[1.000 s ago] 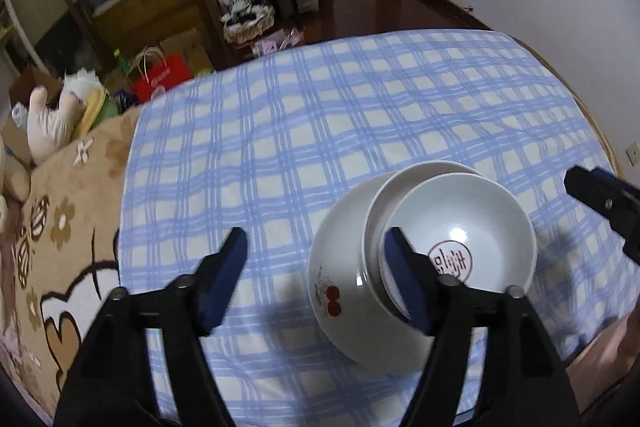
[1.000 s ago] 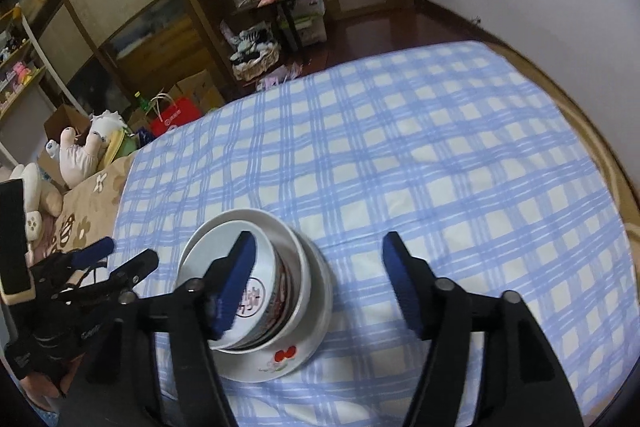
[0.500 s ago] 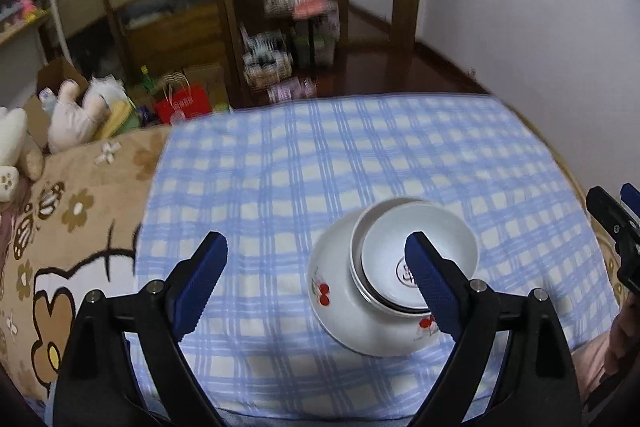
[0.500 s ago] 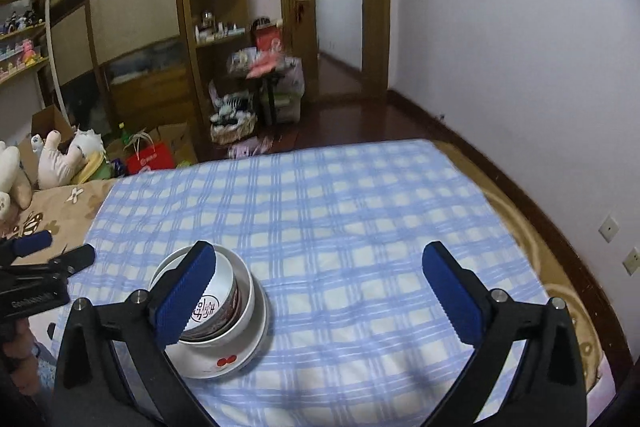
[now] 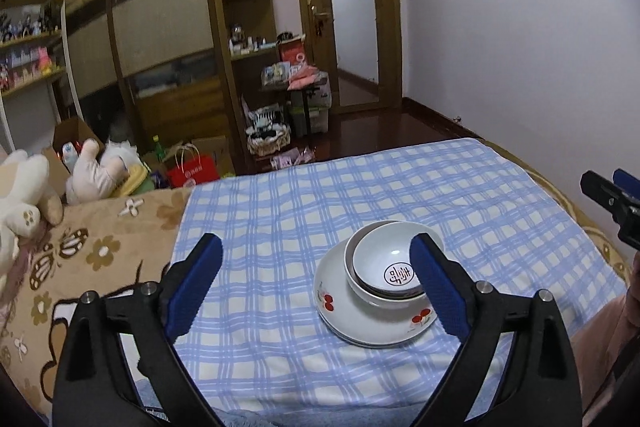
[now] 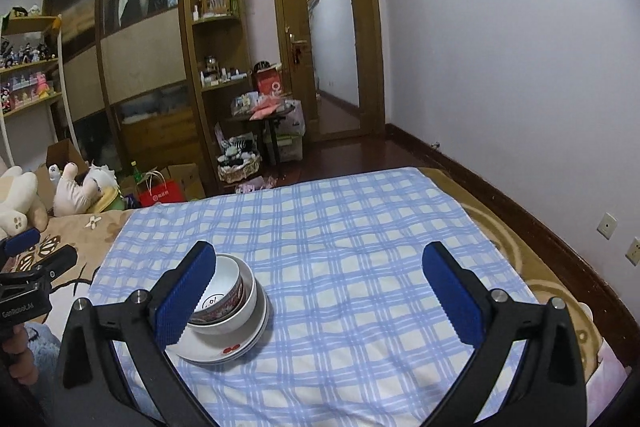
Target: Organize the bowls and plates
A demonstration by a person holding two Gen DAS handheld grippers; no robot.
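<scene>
With bowls [image 5: 390, 273] nested on the plates [image 5: 340, 315], lift both empty claws, left [image 5: 316, 285] opening and right [image 6: 320, 293] wide, straight clear.

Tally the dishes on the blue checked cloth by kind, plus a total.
Bowls: 2, nested one inside the other
Plates: 2, stacked under the bowls, judging by the double rim
Total: 4

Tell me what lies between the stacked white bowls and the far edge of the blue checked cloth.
Nothing: in both wrist views, the blue checked cloth runs bare from the stacked white bowls on the cherry-patterned white plates to its far edge.
</scene>
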